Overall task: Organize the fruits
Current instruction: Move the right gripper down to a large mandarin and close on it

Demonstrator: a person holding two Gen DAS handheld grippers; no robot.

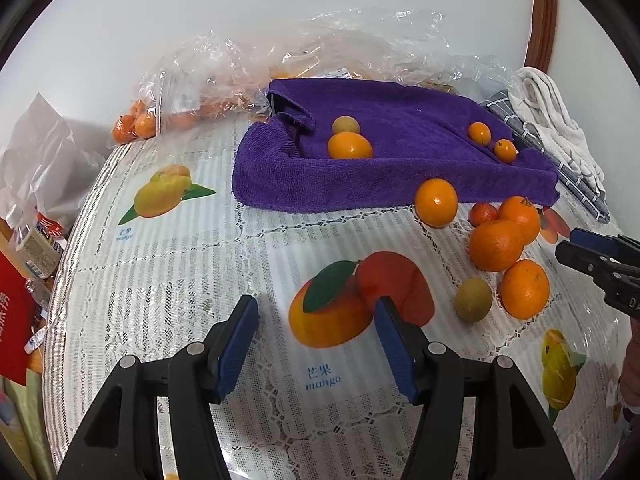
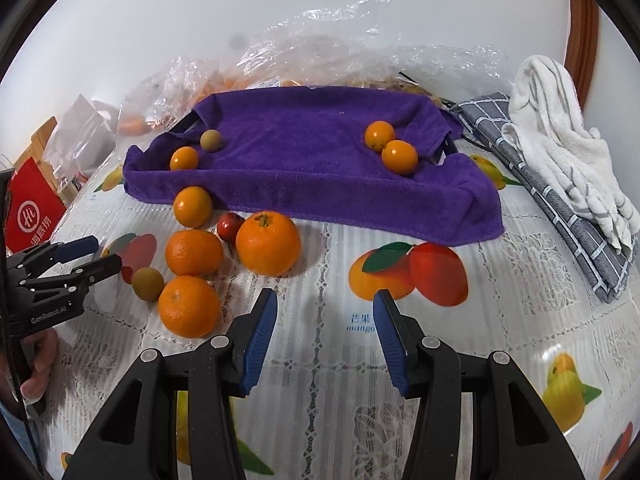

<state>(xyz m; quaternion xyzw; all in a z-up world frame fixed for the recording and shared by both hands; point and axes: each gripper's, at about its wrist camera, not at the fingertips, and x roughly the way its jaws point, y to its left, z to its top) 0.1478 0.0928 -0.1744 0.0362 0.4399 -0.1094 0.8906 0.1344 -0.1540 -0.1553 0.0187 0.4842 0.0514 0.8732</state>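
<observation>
Both hand-held grippers, left (image 1: 316,312) and right (image 2: 326,308), hover apart and empty over the bench. The towel (image 2: 312,160) near the far edge is cupped so its four small fruits (image 2: 399,156) can't roll; six more fruits (image 2: 268,244) wait loose against its near-left corner.

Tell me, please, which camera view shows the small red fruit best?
The right wrist view: the small red fruit sits mid-frame, mostly exposed between oranges. In the left wrist view it is farther off, near the right edge, partly hidden behind an orange.
</observation>
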